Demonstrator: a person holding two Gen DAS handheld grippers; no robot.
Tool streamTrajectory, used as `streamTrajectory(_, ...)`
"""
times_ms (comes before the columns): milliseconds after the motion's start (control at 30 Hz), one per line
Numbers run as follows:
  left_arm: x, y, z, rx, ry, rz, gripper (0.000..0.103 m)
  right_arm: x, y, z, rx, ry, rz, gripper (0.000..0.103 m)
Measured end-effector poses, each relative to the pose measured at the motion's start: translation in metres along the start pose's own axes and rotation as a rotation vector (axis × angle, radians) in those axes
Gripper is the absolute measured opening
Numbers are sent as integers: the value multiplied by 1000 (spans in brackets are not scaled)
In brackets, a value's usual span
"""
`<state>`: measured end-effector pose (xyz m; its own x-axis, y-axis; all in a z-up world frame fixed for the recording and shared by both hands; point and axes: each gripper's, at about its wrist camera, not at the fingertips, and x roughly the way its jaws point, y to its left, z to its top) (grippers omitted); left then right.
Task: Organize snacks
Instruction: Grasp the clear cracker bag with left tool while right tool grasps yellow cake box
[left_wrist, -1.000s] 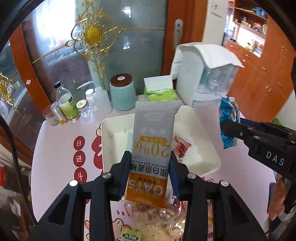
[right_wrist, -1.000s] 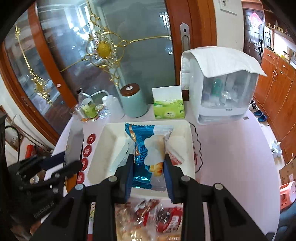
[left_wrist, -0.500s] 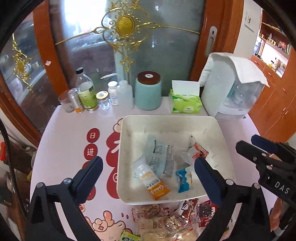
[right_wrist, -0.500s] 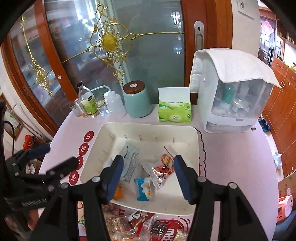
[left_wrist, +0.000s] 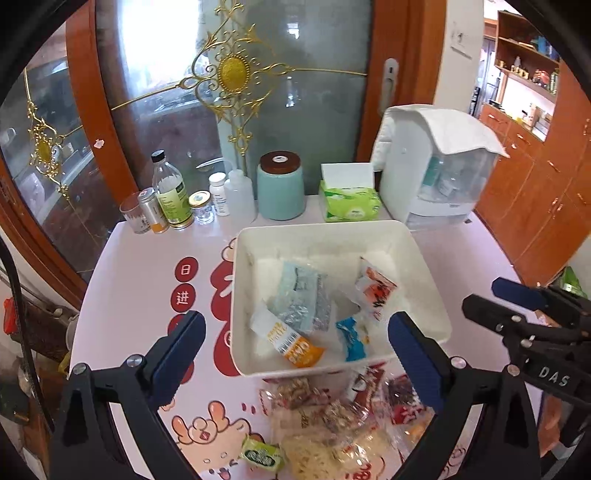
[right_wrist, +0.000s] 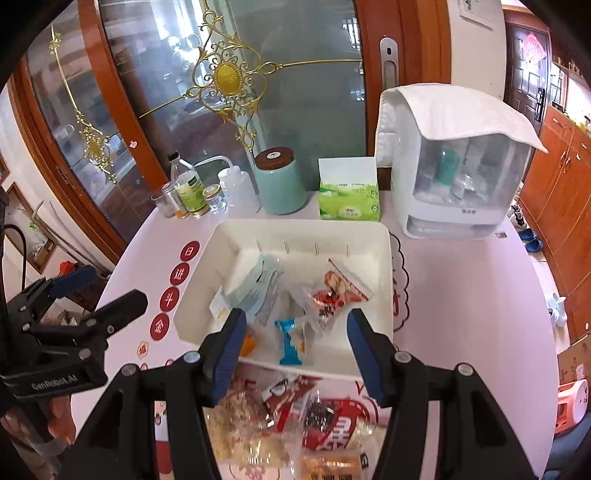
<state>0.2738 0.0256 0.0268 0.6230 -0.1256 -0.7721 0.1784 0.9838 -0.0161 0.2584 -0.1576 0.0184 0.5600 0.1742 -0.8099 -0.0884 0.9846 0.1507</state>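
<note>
Table (left_wrist: 140, 266) here is round-ish with a pale pink cover printed with red circles holding Chinese characters plus cartoon animals near the front edge. Behind it stands an orange wood door with frosted glass and gold scrollwork (left_wrist: 232, 70), and wooden cabinets run down the right side. Along the back sit bottles, a teal canister (left_wrist: 280, 186), a green tissue pack (left_wrist: 349, 201) and a white cloth-draped appliance (right_wrist: 454, 184).

Readable stuff: "DAS" on the right gripper (right_wrist: 293, 347), "GenRobot.AI" on the left gripper (left_wrist: 295, 343), "OATS" on the orange oat bar (left_wrist: 291, 341).

Both grippers hang spread apart and empty over the near edge of the white bin (left_wrist: 243, 306), where the oat bar, a blue packet (right_wrist: 290, 341) and others lie. Loose snacks (right_wrist: 295, 417) are piled in front.
</note>
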Motion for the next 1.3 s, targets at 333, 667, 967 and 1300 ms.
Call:
streamTrajectory(333,-34,-16,-34,33,7,-78,99,-34,-6,-47,1,38,12,62)
streamTrajectory(667,-38,-25,-98,65,38,-116,99,-39,-24,-120,42,93,17,90)
streamTrajectory(967,31,-13,-163,36,211,-31,99,3,-48,-181,81,143,-17,101)
streamTrajectory(1300,101,6,-196,-74,351,23,99,63,-35,-211,-66,256,-45,101)
